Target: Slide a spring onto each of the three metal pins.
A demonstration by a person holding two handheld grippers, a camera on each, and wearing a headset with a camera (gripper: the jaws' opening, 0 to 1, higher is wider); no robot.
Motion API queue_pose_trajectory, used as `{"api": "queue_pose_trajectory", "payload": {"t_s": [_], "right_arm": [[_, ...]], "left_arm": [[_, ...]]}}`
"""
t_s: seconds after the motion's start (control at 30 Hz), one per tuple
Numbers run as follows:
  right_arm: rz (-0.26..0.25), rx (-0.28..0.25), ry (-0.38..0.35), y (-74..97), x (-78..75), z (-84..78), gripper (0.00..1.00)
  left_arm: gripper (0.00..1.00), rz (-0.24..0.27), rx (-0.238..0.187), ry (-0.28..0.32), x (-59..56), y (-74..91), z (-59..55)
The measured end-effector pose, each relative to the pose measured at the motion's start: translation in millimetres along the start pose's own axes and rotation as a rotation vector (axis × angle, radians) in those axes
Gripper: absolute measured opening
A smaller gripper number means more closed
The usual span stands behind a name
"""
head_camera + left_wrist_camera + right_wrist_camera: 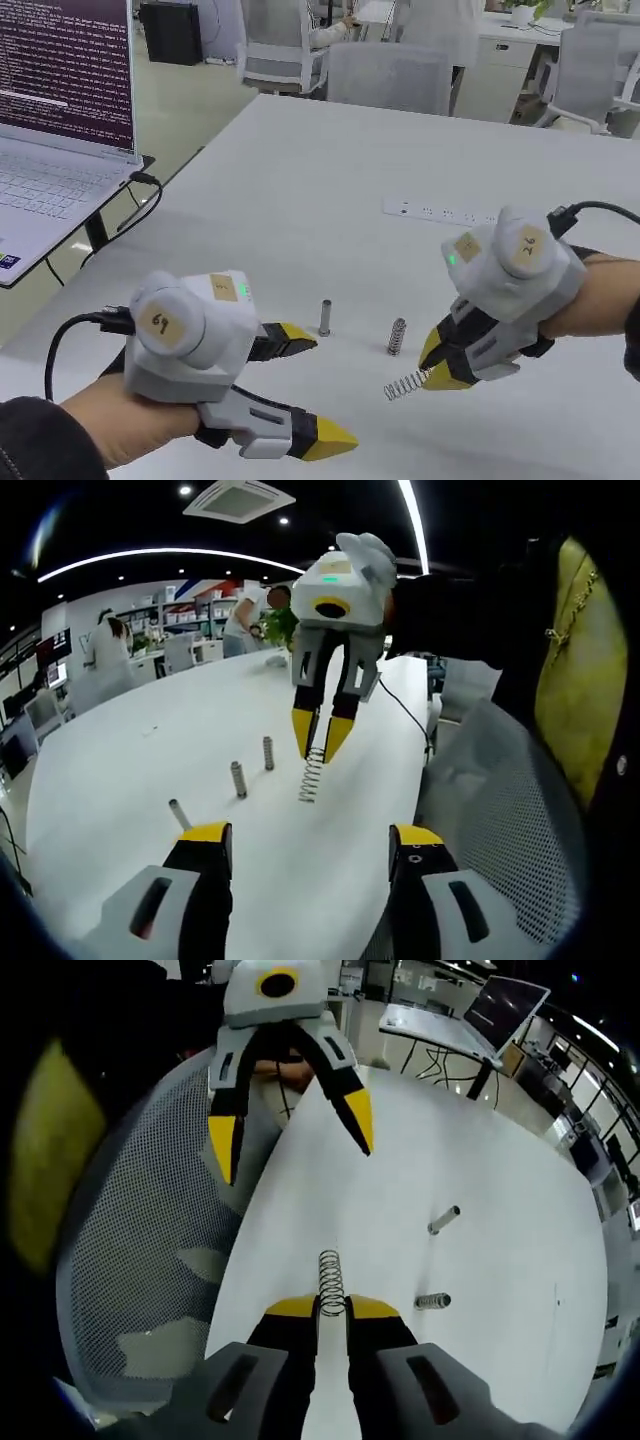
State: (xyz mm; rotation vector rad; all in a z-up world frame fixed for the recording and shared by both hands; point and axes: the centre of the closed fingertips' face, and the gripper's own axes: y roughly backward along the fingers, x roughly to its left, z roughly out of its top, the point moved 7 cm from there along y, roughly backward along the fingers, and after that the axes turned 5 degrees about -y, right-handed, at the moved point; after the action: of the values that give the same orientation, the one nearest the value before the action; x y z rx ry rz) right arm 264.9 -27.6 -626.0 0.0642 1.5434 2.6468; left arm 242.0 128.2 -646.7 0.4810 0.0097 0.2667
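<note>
Right tongs (435, 368) are clamping one end of a loose coiled steel spring (403, 384). The coil is angling down from the yellow tips toward the white tabletop (300, 200); can't tell if its free end is touching. Left tongs (312, 388) are hovering released, jaws spread wide, gripping nothing. Between the two tongs a bare short metal pin (325, 317) is standing upright. Near it, toward the right tongs, a second upright pin (397, 336) is wearing a spring. Left gripper view is showing a third upright pin (268, 752) further along that row, too small to tell if sprung. Open silver laptop (50, 150) is sitting off left, and a white power strip (435, 212) is lying further back.
</note>
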Motion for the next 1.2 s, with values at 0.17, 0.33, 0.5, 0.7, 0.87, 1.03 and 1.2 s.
{"api": "queue_pose_trajectory", "payload": {"t_s": [0.17,0.33,0.5,0.7,0.87,1.03,1.2], "right_arm": [[-0.003,-0.026,0.041,4.0,8.1,22.7,0.08],[0.005,-0.05,0.08,3.2,16.0,46.3,0.08],[0.005,-0.042,0.096,1.8,18.0,56.6,0.08],[0.003,-0.026,0.11,-1.3,19.1,64.1,0.08],[0.004,-0.018,0.111,-2.7,19.1,65.4,0.08],[0.006,-0.008,0.106,-4.3,18.6,65.5,0.08],[0.005,-0.002,0.106,-5.1,18.5,65.9,0.08]], "left_arm": [[0.54,-0.004,-0.008,-0.02,-0.9,1.0,3.0],[0.45,-0.016,-0.01,-0.054,-3.4,0.3,6.9],[0.33,-0.002,-0.004,-0.09,-2.3,-0.4,9.7],[0.2,0.011,0.017,-0.136,-0.9,-3.9,11.1],[0.13,0.02,0.039,-0.158,0.1,-4.3,8.7],[0.07,0.025,0.059,-0.175,1.0,-4.9,6.5],[0.03,0.027,0.07,-0.186,0.9,-6.2,5.5]]}}
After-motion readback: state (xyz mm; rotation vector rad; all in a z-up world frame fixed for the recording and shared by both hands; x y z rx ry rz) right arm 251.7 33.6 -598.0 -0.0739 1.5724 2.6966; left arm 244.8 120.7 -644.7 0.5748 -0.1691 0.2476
